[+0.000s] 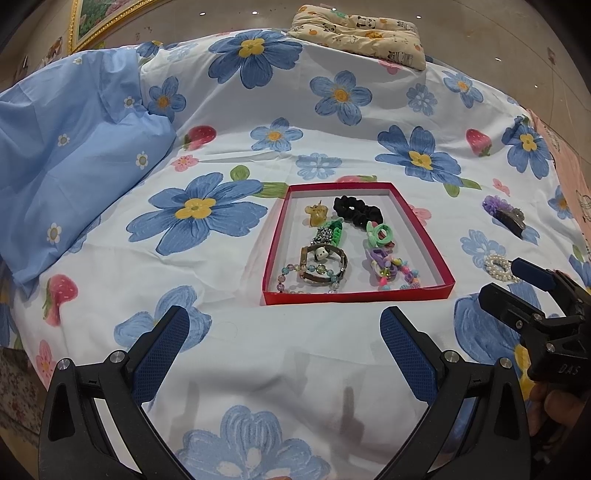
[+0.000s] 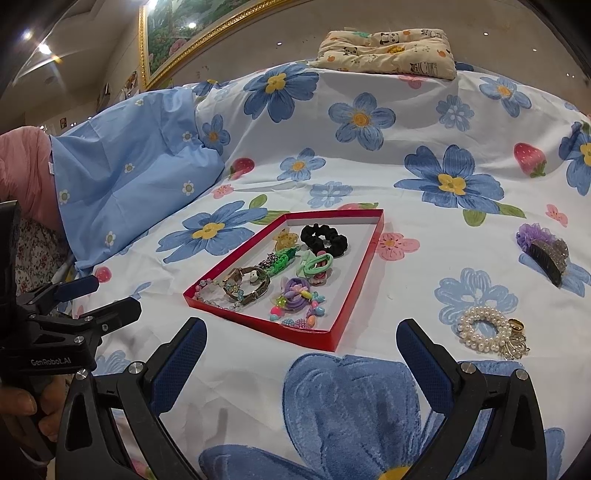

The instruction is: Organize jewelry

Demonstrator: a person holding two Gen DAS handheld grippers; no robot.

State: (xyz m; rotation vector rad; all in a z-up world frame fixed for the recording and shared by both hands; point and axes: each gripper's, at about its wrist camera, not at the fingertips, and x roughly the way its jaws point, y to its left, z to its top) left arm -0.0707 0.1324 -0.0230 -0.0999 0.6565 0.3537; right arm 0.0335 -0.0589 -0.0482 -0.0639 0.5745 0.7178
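A shallow red tray (image 1: 273,240) (image 2: 364,273) lies on the flowered bed sheet. It holds a black scrunchie (image 1: 356,210) (image 2: 324,239), a yellow clip (image 1: 317,214), green hair ties (image 1: 380,234), bead bracelets (image 1: 317,275) and other small pieces. A pearl bracelet (image 2: 484,330) (image 1: 496,266) and a purple-flower hair claw (image 2: 543,251) (image 1: 504,216) lie on the sheet right of the tray. My left gripper (image 1: 284,325) is open and empty in front of the tray. My right gripper (image 2: 301,336) is open and empty, with the pearl bracelet just right of it.
A light blue pillow (image 1: 74,166) lies at the left. A small panda-print cushion (image 2: 388,51) sits at the far edge of the bed. A gold-framed picture (image 2: 192,33) hangs on the wall behind.
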